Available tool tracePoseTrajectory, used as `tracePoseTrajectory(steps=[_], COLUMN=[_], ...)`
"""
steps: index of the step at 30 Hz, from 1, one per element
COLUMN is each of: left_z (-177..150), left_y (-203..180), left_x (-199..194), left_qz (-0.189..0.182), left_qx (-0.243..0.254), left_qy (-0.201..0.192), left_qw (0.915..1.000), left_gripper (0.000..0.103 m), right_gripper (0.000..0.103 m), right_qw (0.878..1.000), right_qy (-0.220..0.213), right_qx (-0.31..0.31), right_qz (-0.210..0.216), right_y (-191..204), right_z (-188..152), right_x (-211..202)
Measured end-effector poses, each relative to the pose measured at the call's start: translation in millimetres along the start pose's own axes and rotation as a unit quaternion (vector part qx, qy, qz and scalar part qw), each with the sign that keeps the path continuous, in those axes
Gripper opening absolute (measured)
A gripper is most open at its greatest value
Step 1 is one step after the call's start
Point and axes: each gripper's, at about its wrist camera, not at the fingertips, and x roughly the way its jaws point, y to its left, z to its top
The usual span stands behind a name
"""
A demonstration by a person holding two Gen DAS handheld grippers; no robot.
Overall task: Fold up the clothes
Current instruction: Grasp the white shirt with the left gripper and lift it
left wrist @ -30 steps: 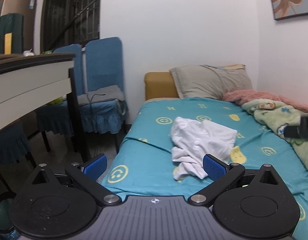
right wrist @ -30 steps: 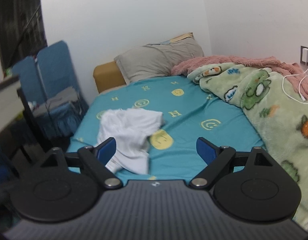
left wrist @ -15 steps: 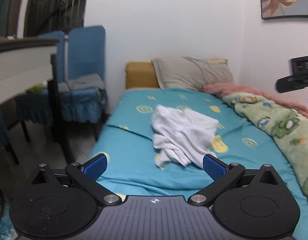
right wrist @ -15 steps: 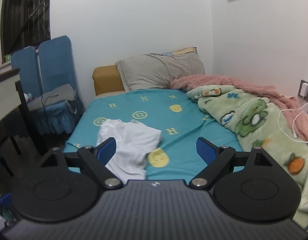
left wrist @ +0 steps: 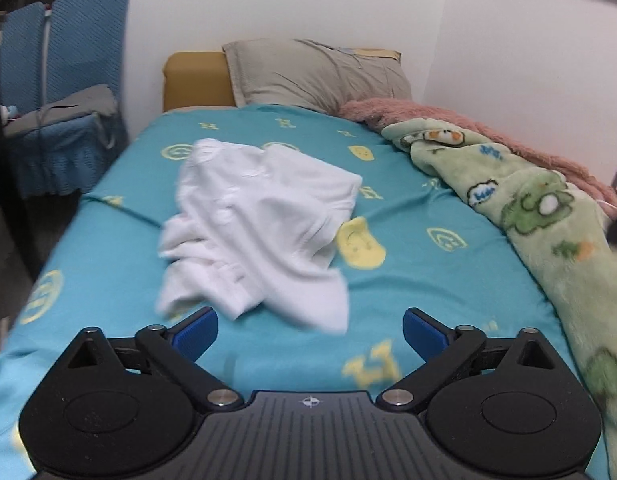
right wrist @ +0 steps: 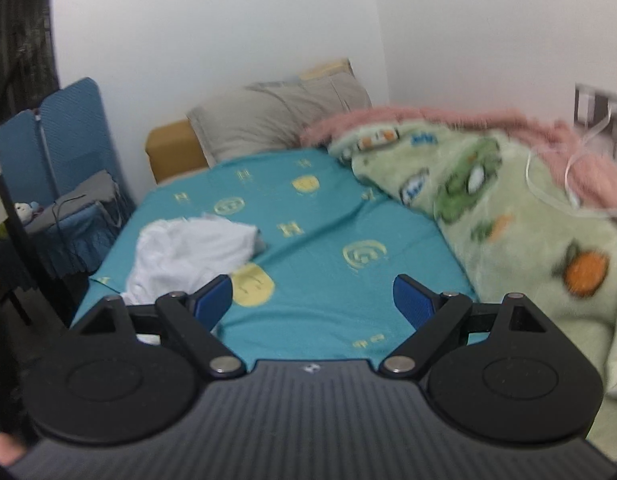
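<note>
A crumpled white cotton garment [left wrist: 256,224] lies mid-frame on the teal smiley-print bed sheet [left wrist: 420,264]. Left gripper [left wrist: 310,330] and right gripper [right wrist: 312,300] hover with jaws wide apart, holding nothing. Likely reaching in; next needs an edge to spread flat.

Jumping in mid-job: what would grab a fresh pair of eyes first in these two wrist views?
The crumpled white garment stands out, lying unfolded on the teal bed sheet toward the bed's left side, just ahead of the open left gripper. Along the right edge a green cartoon blanket is heaped against the wall, with a grey pillow at the head. The right gripper is open too, holding nothing.
</note>
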Motion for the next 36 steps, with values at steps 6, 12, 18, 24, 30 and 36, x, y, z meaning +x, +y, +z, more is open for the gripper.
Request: tracePoseTrajectory(steps=[6,12,18,24,30,36], left_z=[9.3,8.0,20.7,29.0,12.9,-11.0], left_y=[-19.0,-10.5,10.5,38.8,67.7,90.3], left_x=[80.3,86.6,-2.9,-107.8,-206.0,-233.1], left_qz=[0.039,0.077,0.047,0.019,-0.023,-0.061], left_qx=[0.024,0.064,0.038,0.011,-0.024,-0.047], left_qy=[0.020,0.014,-0.045,-0.107,-0.160,-0.167], left_qw=[0.9988,0.9949,0.9971,0.9941,0.9865,0.9830], left_gripper=[0.067,0.015,0.009,0.008,0.008,0.008], right_gripper=[0.089,0.089,0.089,0.089,0.089,0.089], right_qw=[1.000,0.999,1.000,0.993,0.988,0.981], right_qy=[0.008,0.026,-0.019,-0.076,-0.092,-0.056], right_qx=[0.015,0.014,-0.022,-0.088,-0.121,-0.134], right_qz=[-0.005,-0.016,-0.010,0.002,0.034,0.128], right_y=[-22.0,-27.7,-11.7,16.3,40.6,77.4], right_z=[-4.6,-15.5,-21.5,-27.9,-31.1,-47.7], right_x=[38.7,72.7,67.8,44.9,2.0,-43.9])
